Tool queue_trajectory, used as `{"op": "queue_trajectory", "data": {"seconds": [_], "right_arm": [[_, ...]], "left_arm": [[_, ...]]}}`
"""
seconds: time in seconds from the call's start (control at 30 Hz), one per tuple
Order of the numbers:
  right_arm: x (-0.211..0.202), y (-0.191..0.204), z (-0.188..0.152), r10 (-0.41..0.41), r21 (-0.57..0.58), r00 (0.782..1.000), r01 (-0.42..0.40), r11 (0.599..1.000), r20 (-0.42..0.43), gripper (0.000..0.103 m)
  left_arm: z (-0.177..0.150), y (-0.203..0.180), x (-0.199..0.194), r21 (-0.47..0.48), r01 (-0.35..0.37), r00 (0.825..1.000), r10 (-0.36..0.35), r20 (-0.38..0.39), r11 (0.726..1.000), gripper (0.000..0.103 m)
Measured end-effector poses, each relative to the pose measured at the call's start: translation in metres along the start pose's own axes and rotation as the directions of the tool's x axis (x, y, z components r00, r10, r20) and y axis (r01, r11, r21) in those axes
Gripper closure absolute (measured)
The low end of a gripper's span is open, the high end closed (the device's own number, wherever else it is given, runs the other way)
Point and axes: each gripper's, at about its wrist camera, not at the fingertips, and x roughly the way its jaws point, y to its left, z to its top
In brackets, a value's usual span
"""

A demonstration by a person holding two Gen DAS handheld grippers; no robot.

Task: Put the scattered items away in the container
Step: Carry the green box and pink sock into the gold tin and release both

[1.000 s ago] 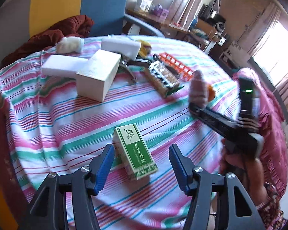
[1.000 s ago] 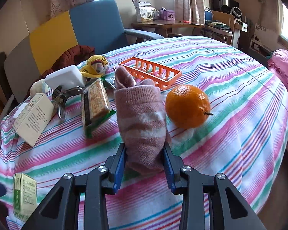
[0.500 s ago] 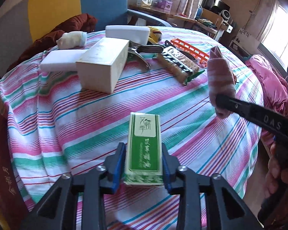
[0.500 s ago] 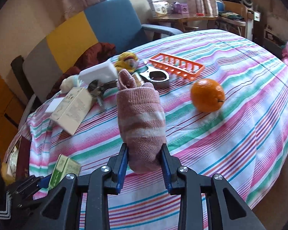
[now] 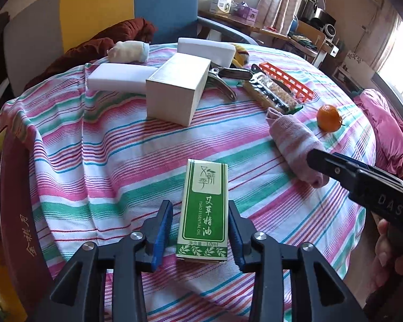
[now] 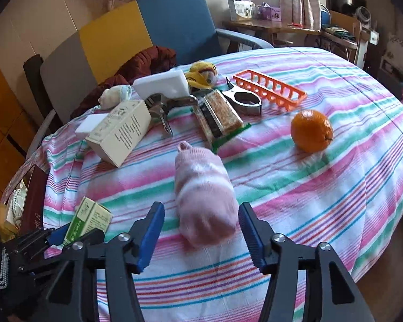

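The small green box point(image 5: 203, 209) carries white Chinese characters down its green panel, a thin line reading "TSAO ESSENTIAL OIL" beside them, and "10ml" near its lower edge. White letters "DAS" stand on the black body of the right gripper point(image 5: 389, 206). The dark red container point(image 5: 16, 214) at the left shows gold Chinese characters on its rim, and the print on the cream box point(image 6: 121, 131) is too small to read

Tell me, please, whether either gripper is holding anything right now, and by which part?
Nothing is held: the right gripper is opening around the pink sock, the left gripper around the green box.

Blue armchair point(image 6: 180, 26), striped tablecloth point(image 6: 335, 187)
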Motion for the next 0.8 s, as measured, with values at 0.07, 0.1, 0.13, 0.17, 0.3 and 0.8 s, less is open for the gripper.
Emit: {"op": "queue_trajectory", "data": {"seconds": [0.07, 0.1, 0.13, 0.17, 0.3, 0.8], "right_arm": [[0.002, 0.004, 0.006, 0.008, -0.020, 1.000, -0.008, 1.000, 0.007, 0.042], [0.005, 0.006, 0.008, 0.006, -0.032, 1.000, -0.006, 0.999, 0.004, 0.042], [0.009, 0.008, 0.010, -0.002, -0.044, 1.000, 0.002, 0.999, -0.005, 0.042], [0.013, 0.010, 0.011, -0.008, -0.053, 1.000, 0.007, 0.999, -0.011, 0.042], [0.026, 0.012, 0.010, -0.043, -0.067, 0.998, 0.040, 0.997, -0.037, 0.062], [-0.003, 0.021, 0.000, 0.082, 0.000, 0.996, -0.082, 0.997, -0.033, 0.072]], "left_arm": [[0.001, 0.000, 0.000, 0.002, -0.003, 1.000, 0.003, 0.006, 1.000, 0.061], [0.001, 0.000, 0.000, 0.002, -0.007, 1.000, 0.007, 0.005, 1.000, 0.061], [0.002, 0.000, 0.001, 0.002, -0.007, 1.000, 0.007, 0.003, 1.000, 0.061], [0.002, 0.001, 0.002, 0.002, -0.006, 1.000, 0.006, 0.005, 1.000, 0.061], [0.001, 0.002, 0.006, 0.014, -0.008, 1.000, 0.008, 0.000, 1.000, 0.066], [0.002, 0.005, -0.023, 0.026, 0.013, 0.998, -0.015, 0.059, 1.000, 0.072]]}}
